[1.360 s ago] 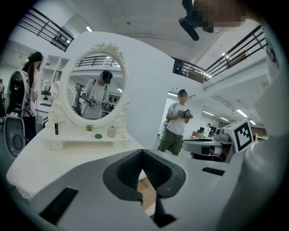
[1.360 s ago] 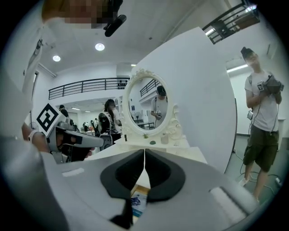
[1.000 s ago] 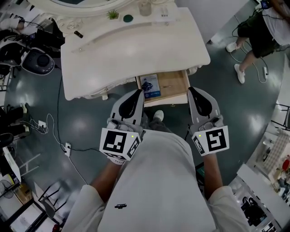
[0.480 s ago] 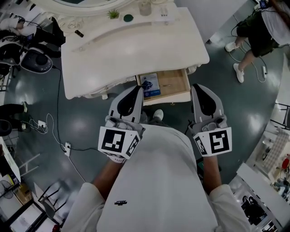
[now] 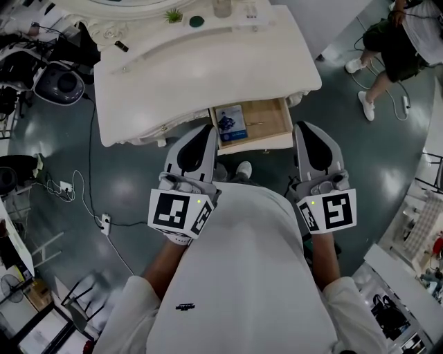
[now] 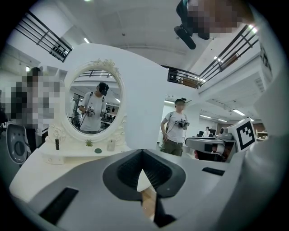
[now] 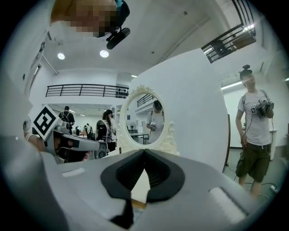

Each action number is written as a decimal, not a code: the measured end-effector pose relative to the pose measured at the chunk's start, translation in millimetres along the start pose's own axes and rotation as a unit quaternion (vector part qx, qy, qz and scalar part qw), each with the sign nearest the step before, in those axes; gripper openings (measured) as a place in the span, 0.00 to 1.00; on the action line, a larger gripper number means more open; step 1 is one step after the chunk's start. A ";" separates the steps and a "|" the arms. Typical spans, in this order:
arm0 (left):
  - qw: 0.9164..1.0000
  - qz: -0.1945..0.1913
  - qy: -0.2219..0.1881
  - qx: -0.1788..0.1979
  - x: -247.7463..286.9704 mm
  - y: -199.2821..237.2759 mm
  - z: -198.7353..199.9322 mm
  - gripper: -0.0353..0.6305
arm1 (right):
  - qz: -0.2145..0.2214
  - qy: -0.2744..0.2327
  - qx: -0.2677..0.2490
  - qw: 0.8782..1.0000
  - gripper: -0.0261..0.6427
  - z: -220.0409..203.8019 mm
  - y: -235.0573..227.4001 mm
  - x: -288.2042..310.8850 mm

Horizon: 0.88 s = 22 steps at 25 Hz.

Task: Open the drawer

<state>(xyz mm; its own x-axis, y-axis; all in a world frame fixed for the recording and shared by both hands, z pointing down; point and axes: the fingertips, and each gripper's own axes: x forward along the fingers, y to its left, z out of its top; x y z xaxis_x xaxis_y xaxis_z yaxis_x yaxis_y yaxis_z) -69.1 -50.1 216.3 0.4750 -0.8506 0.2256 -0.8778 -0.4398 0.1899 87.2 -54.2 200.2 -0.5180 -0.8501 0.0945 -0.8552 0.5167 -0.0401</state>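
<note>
Head view, looking down: a white dressing table [image 5: 208,62] fills the upper field, with its oval mirror [image 6: 92,101] seen upright in the left gripper view. The drawer [image 5: 266,117] stands open under the table's front edge, right of centre. Its wooden floor is exposed and its white front faces the person. Left gripper [image 5: 210,130] and right gripper [image 5: 302,126] are held just short of the drawer front, one towards each end, touching neither it nor each other. In each gripper view the two jaws are pressed together at the tips, with nothing between them. A blue booklet [image 5: 230,123] lies in the drawer's left half. A small potted plant [image 5: 172,15] and a dark round dish [image 5: 196,21] sit at the table's rear edge.
</note>
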 end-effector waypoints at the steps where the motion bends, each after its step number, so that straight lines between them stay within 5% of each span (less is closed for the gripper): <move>1: 1.000 -0.001 0.000 0.000 -0.5 -0.5 -0.4 0.06 | 0.000 0.000 0.000 1.000 0.06 -0.1 0.3 -0.6; 22: 1.000 -0.002 -0.004 -0.008 -13.2 -10.1 -4.3 0.06 | 0.006 -0.001 -0.004 1.000 0.06 2.1 12.7 -11.1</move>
<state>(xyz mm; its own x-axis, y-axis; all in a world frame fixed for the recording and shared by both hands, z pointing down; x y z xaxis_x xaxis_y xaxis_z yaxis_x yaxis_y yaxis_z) -66.3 -33.1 215.6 0.4774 -0.8512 0.2179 -0.8750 -0.4378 0.2068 82.1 -38.4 196.6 -0.5291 -0.8436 0.0917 -0.8483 0.5285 -0.0329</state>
